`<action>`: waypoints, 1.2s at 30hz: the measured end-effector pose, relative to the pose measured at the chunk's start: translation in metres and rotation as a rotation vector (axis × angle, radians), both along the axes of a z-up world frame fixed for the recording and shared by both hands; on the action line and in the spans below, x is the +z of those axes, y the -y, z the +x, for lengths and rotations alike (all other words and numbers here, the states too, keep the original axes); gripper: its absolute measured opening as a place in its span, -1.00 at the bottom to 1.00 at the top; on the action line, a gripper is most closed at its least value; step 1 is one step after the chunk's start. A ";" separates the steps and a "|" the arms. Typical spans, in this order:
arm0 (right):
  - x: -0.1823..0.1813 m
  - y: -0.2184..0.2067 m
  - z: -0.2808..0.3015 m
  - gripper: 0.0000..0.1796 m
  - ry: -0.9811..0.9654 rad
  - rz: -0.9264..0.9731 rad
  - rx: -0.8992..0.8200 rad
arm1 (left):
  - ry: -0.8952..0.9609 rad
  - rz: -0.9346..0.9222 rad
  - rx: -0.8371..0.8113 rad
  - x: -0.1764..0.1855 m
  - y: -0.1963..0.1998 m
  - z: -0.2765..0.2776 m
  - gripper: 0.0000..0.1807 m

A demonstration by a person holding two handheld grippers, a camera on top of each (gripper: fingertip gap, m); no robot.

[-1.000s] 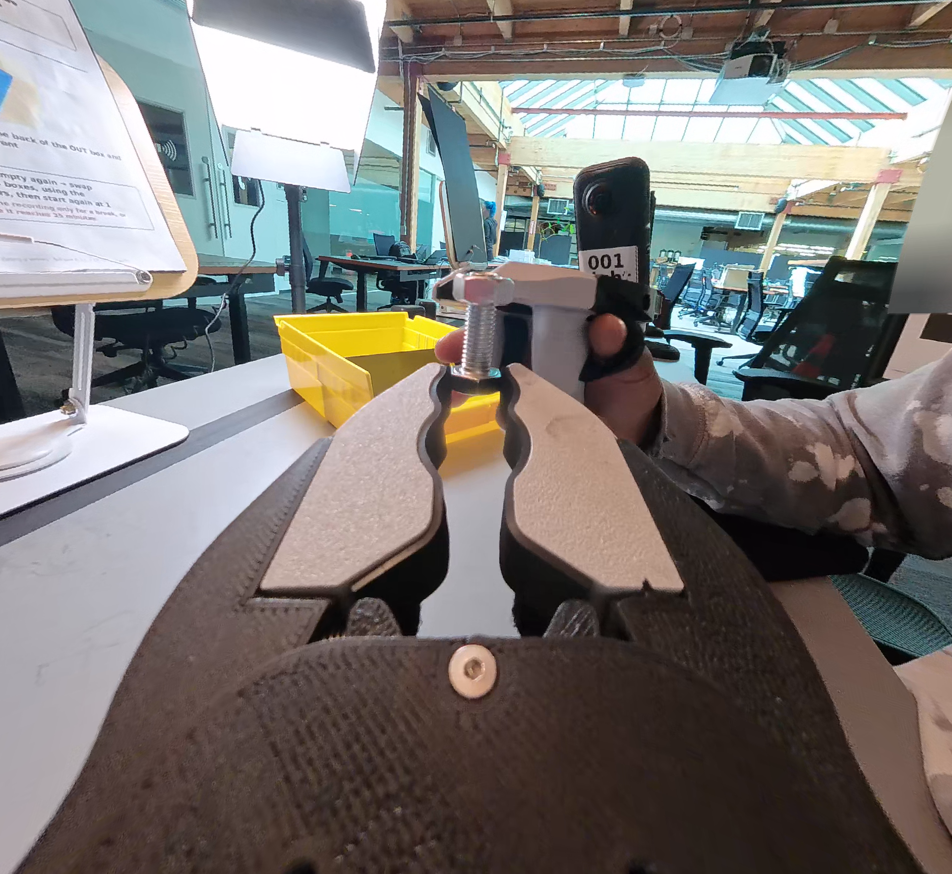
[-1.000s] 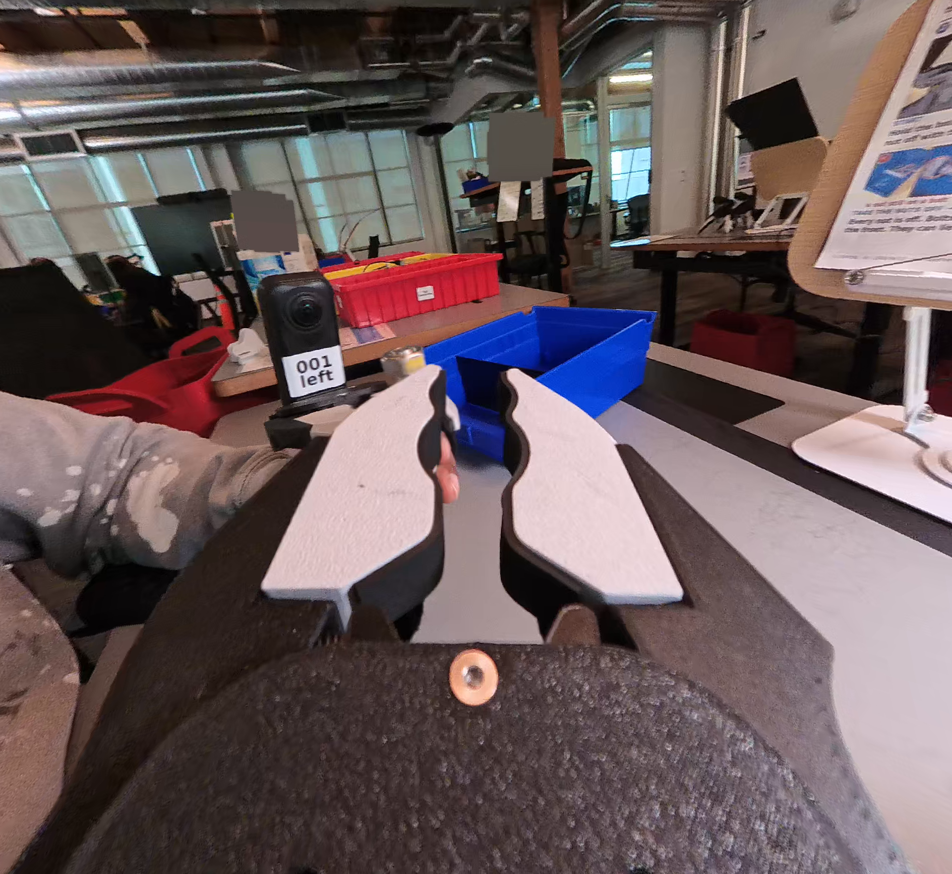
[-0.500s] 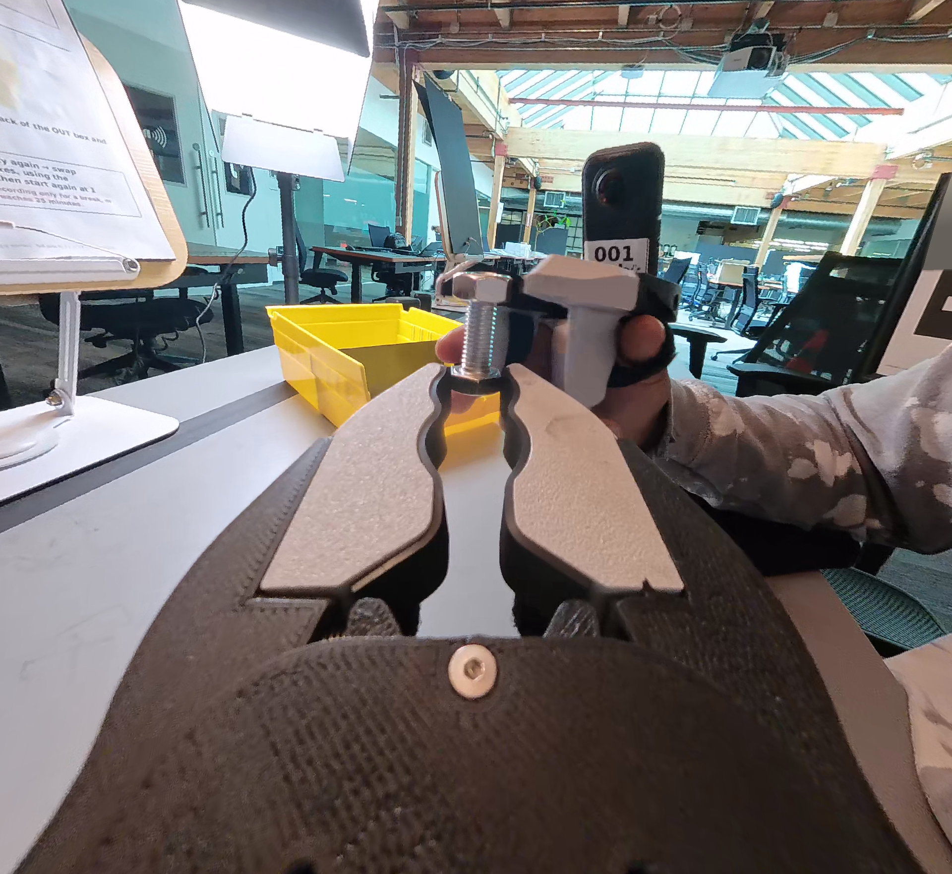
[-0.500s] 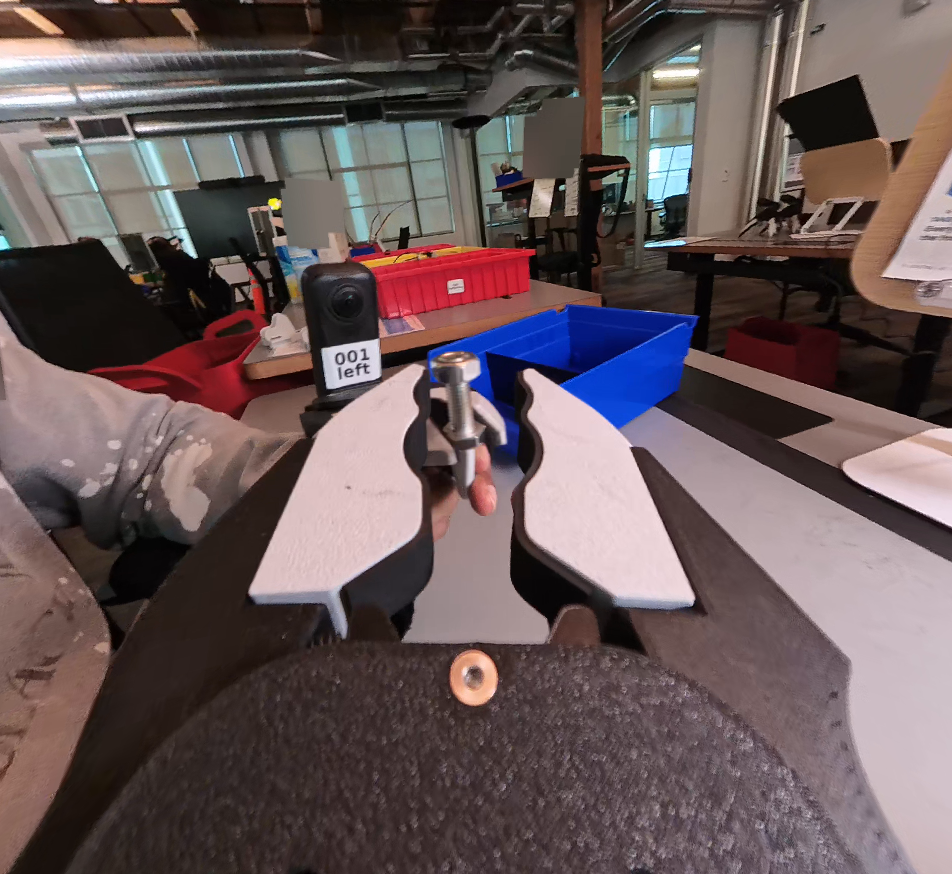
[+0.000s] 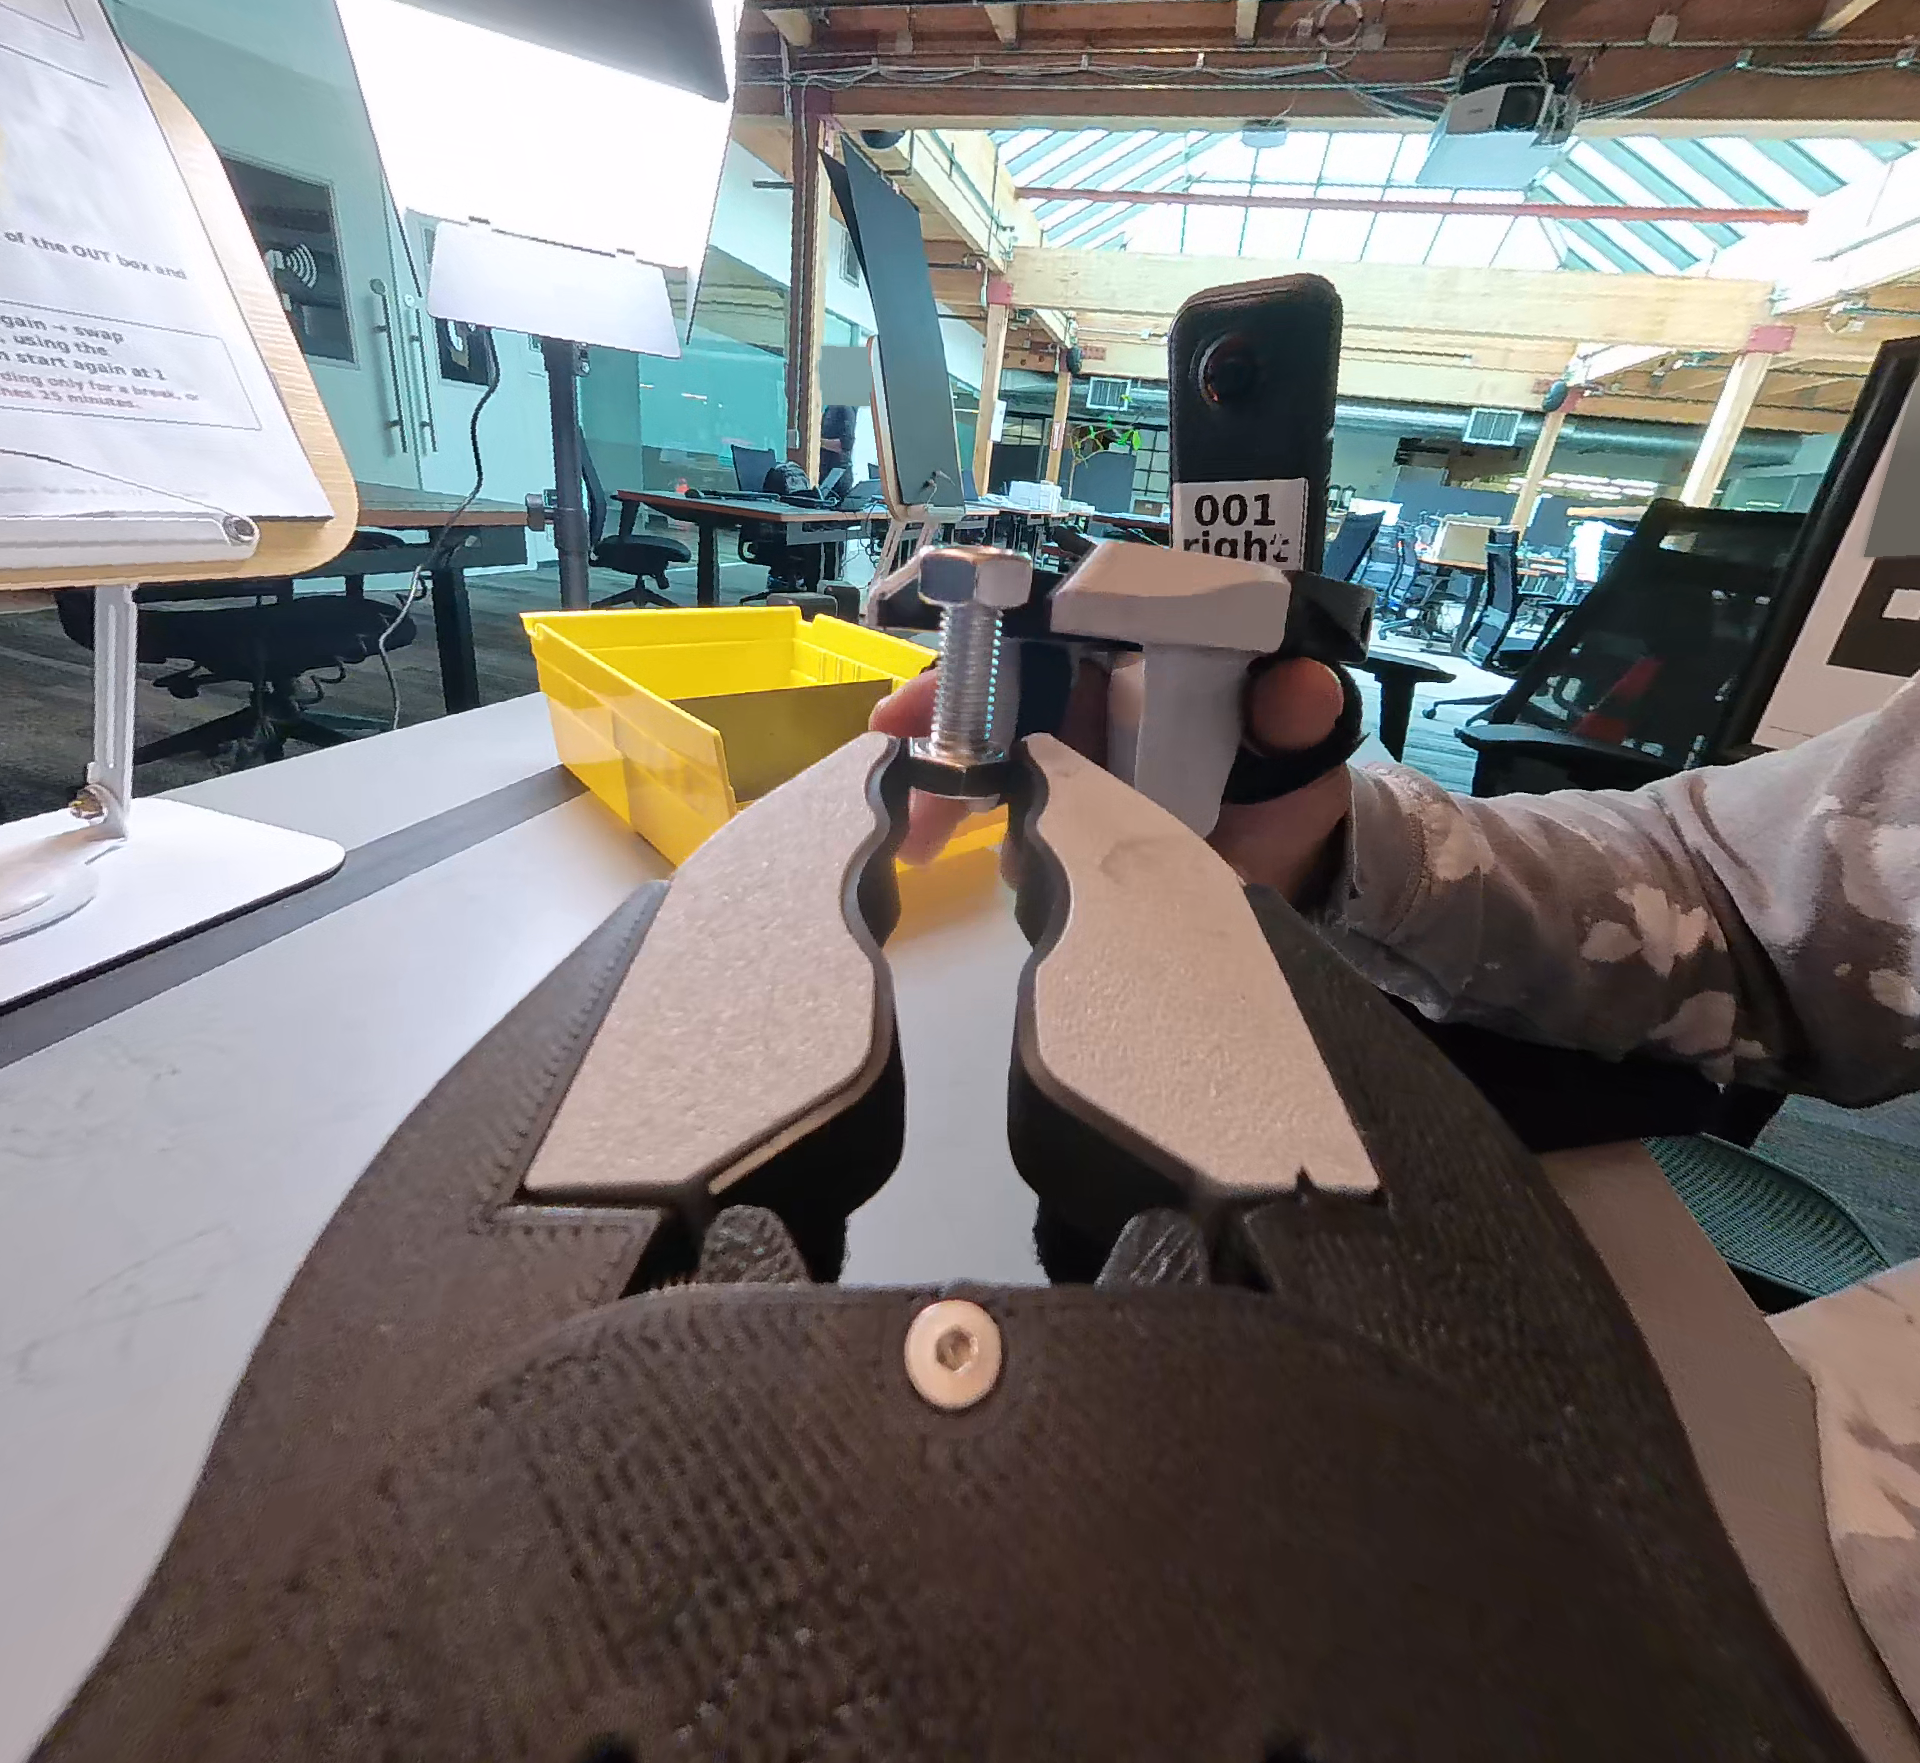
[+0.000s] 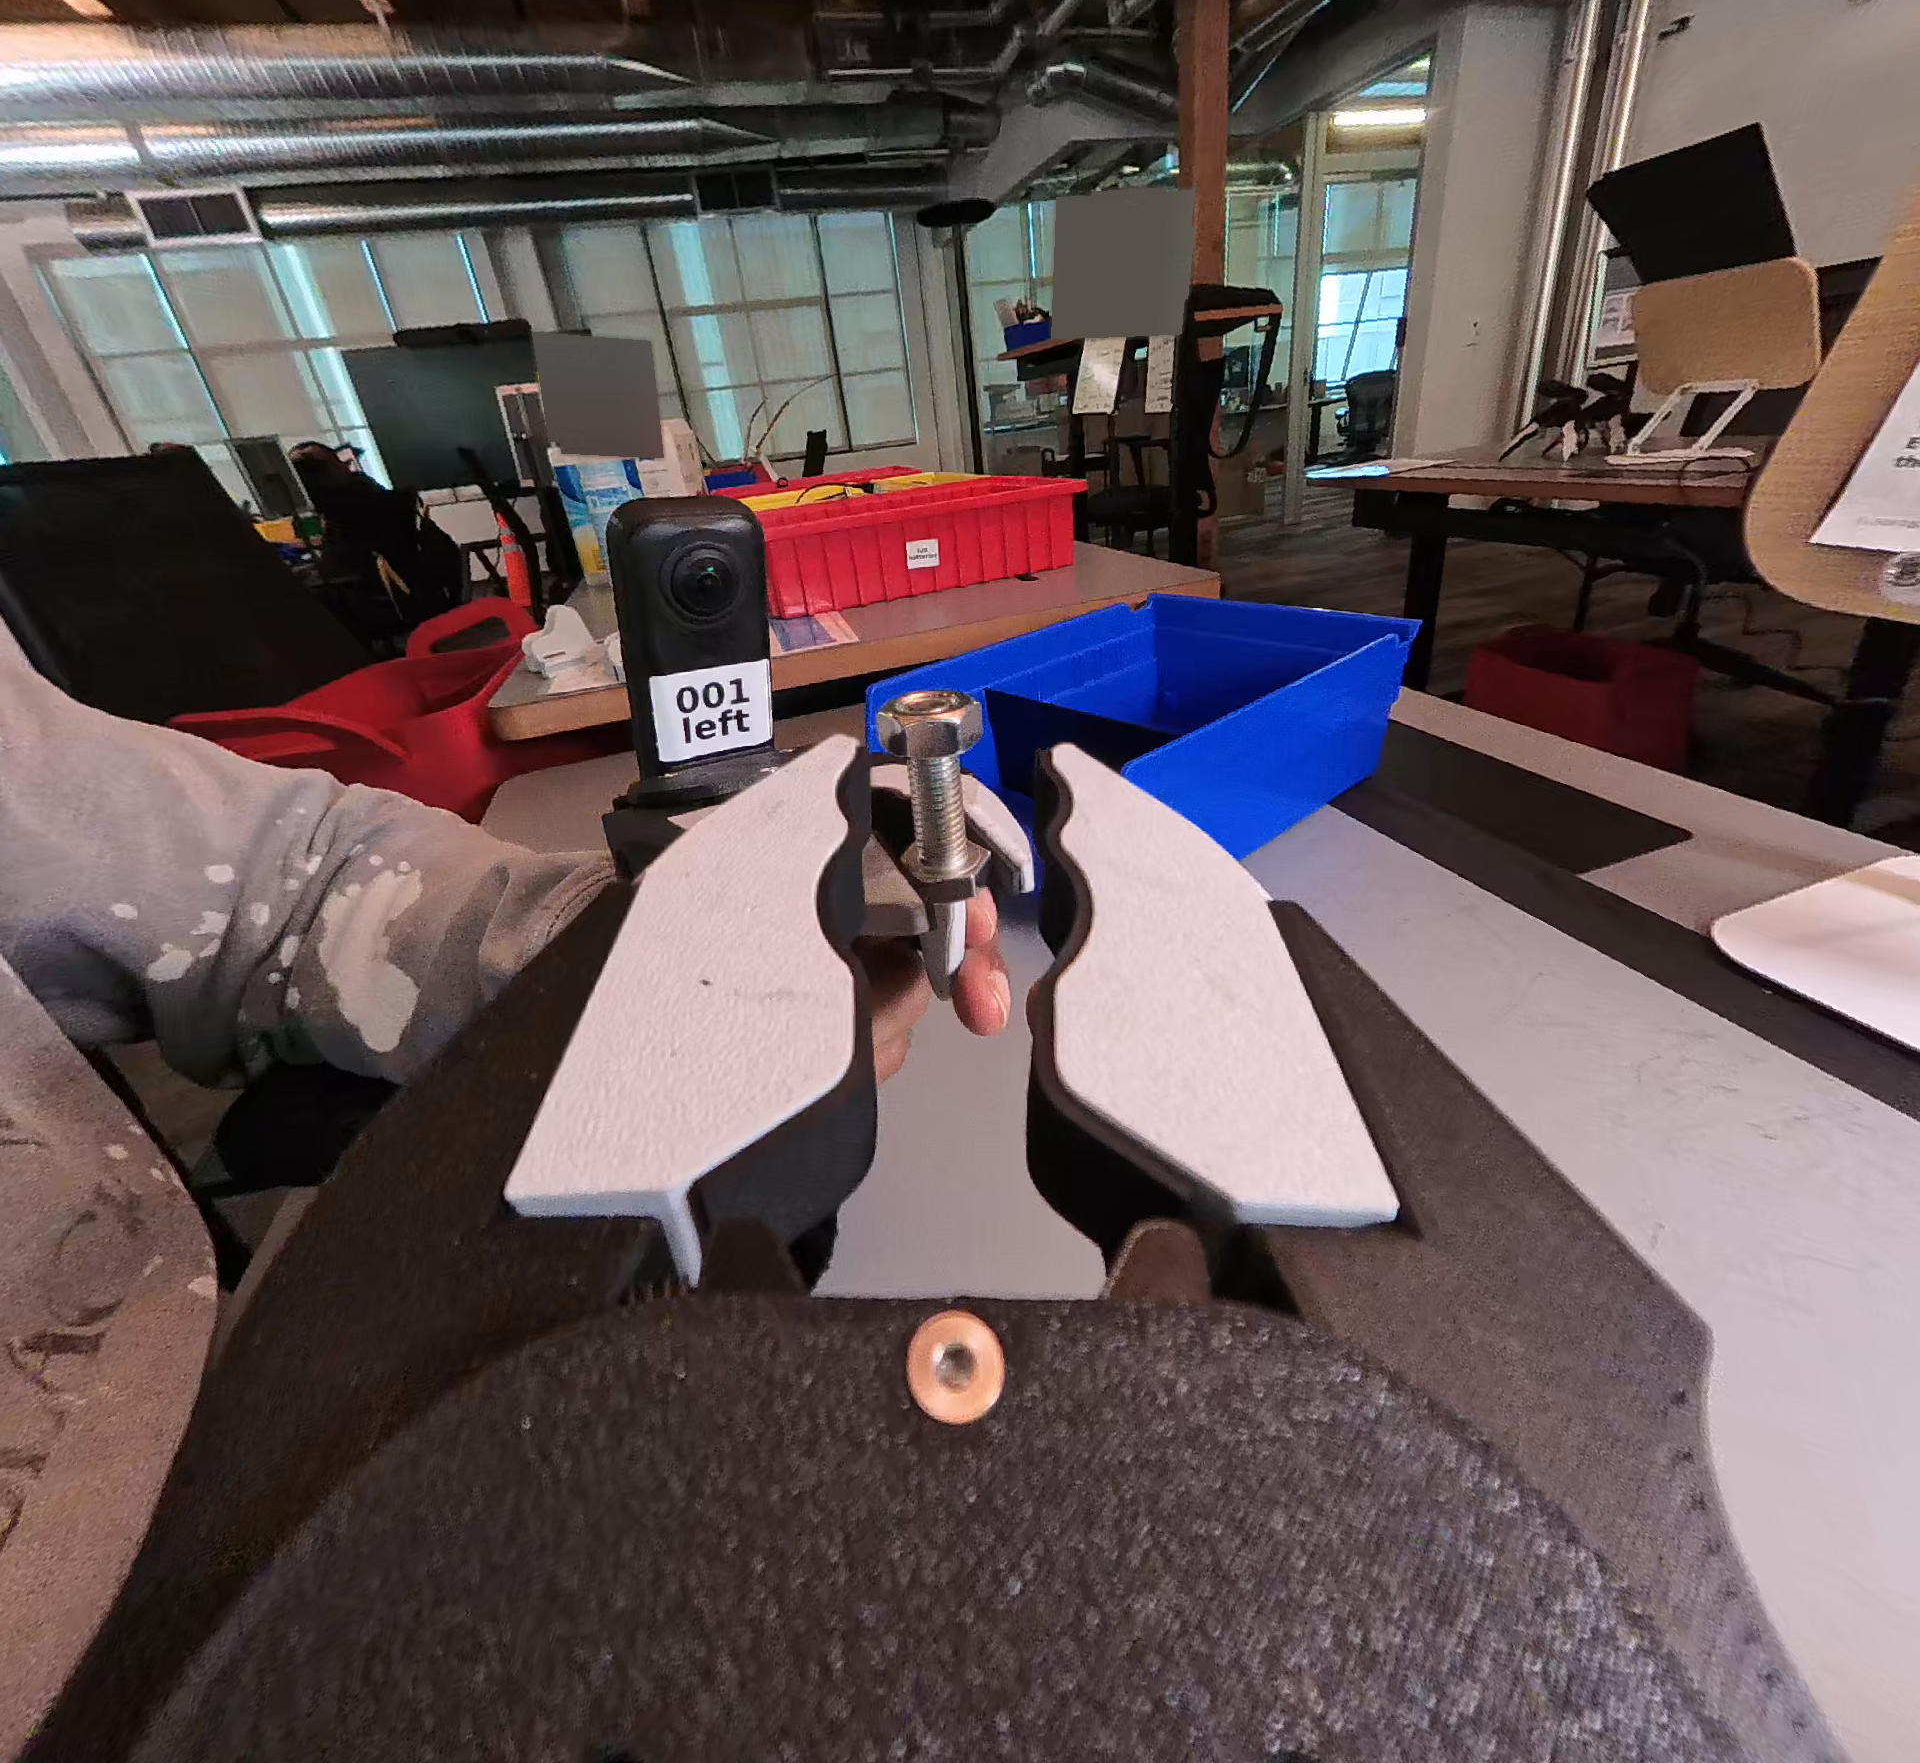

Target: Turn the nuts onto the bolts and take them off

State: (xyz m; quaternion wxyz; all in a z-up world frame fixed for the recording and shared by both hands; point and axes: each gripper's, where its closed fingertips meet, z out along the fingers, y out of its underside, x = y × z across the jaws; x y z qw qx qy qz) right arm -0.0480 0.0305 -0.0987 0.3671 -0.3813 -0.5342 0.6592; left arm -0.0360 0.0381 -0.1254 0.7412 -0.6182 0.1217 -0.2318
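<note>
Between the left gripper's [image 5: 958, 778] tips, the nut [image 5: 956, 771] is clamped, its bolt [image 5: 968, 655] upright. The right gripper [image 6: 948, 768] stands parted around the bolt's head, not touching.

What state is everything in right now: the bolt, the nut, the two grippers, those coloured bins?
Bolt: upright, head up.
Nut: threaded low on the bolt.
Left gripper: shut on the nut.
Right gripper: open around the bolt.
Yellow bin: looks empty.
Blue bin: contents hidden.
</note>
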 end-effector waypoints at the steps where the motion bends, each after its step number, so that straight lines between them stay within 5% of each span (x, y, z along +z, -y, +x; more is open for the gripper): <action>1: -0.001 -0.001 0.000 -0.68 0.002 0.001 -0.006 | 0.001 0.002 -0.001 0.001 0.000 0.000 -0.79; 4: -0.001 -0.014 -0.001 -0.80 -0.003 -0.009 -0.060 | 0.005 0.012 -0.002 0.003 0.002 -0.001 -0.79; 15: 0.003 -0.005 0.001 -0.72 -0.011 -0.006 -0.020 | -0.009 -0.002 0.008 -0.002 0.000 -0.001 -0.79; 18: 0.006 -0.023 0.002 -0.91 -0.030 -0.033 -0.094 | -0.006 0.018 0.013 0.003 0.002 -0.004 -0.79; 24: 0.007 -0.003 0.003 -0.70 -0.026 -0.014 -0.014 | -0.016 0.001 0.013 -0.001 0.000 -0.002 -0.79; 30: 0.008 -0.019 0.003 -0.88 -0.030 -0.042 -0.078 | -0.006 0.024 0.007 0.004 0.002 -0.002 -0.79; 36: 0.009 -0.005 0.004 -0.70 -0.028 -0.026 -0.016 | -0.009 0.008 0.012 0.001 0.000 -0.001 -0.79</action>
